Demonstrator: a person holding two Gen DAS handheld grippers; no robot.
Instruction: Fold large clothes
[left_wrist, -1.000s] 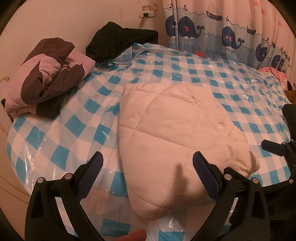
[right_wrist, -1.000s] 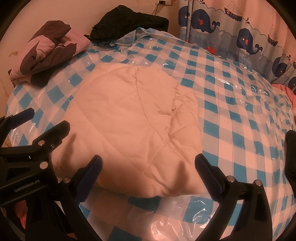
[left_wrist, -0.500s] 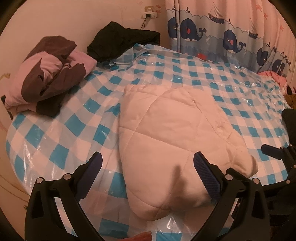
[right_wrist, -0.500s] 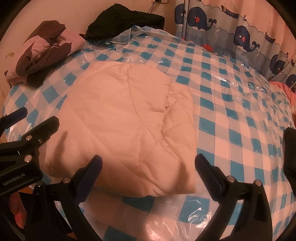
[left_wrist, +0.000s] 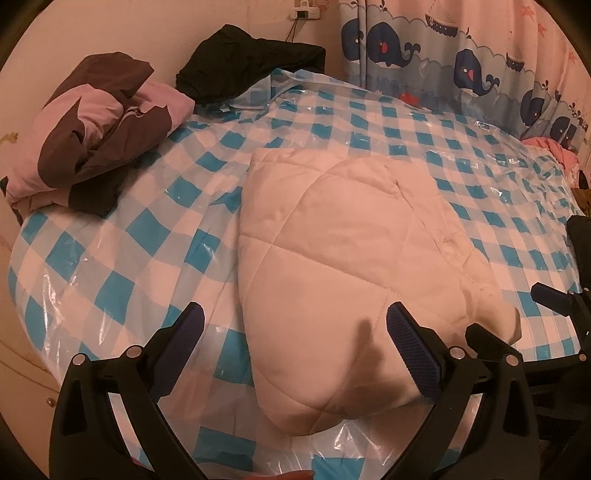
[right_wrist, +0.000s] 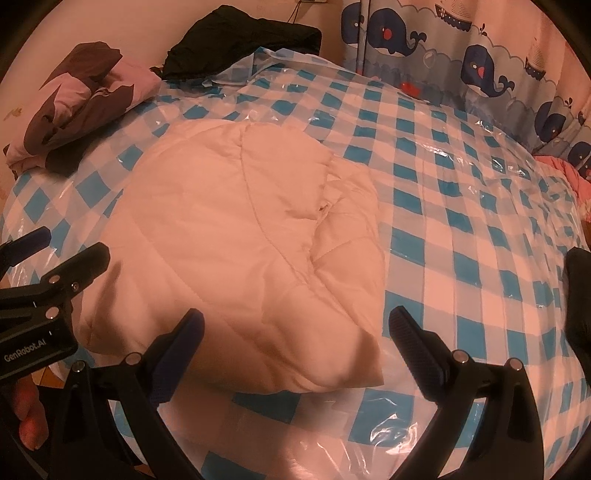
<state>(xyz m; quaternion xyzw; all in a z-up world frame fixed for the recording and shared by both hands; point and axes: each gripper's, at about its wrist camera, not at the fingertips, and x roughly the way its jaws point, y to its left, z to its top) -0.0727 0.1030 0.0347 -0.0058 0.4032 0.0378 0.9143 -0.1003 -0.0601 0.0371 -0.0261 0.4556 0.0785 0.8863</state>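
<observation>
A: Looking down at the bed (left_wrist: 92, 254), where does the big garment lie?

B: The cream quilted jacket (left_wrist: 332, 266) sits in the middle of the checked plastic sheet (left_wrist: 461, 155), already folded into a thick, roughly square bundle. In the right wrist view it fills the centre, with a narrower folded layer along its 3 o'clock side.

A: And the tools?

B: The left hand-held gripper (left_wrist: 295, 332) hangs above the near end of the bundle, jaws spread wide, nothing between them. The right hand-held gripper (right_wrist: 295, 332) is the same: wide apart, empty, over the near corner of the jacket. Neither pad touches the cloth as far as I can see.

A: Why hold them like that?

B: My guess is that the fold is finished, or close to it. Open jaws held clear of the fabric suit either a last look or a reach for another piece.

A: What else is around?

B: At 10 o'clock in the left wrist view lies a brown and pink garment (left_wrist: 99, 125), loosely bunched. At 12 o'clock is a black garment (left_wrist: 251, 59) heaped against the wall. A whale-print curtain (left_wrist: 461, 66) runs along from 1 to 2 o'clock. Both piles sit well apart from the jacket, probably to leave room for folding.

A: Any risk?

B: The padding is puffy, so the layers could spring open, and the plastic sheet looks slippery.
</observation>
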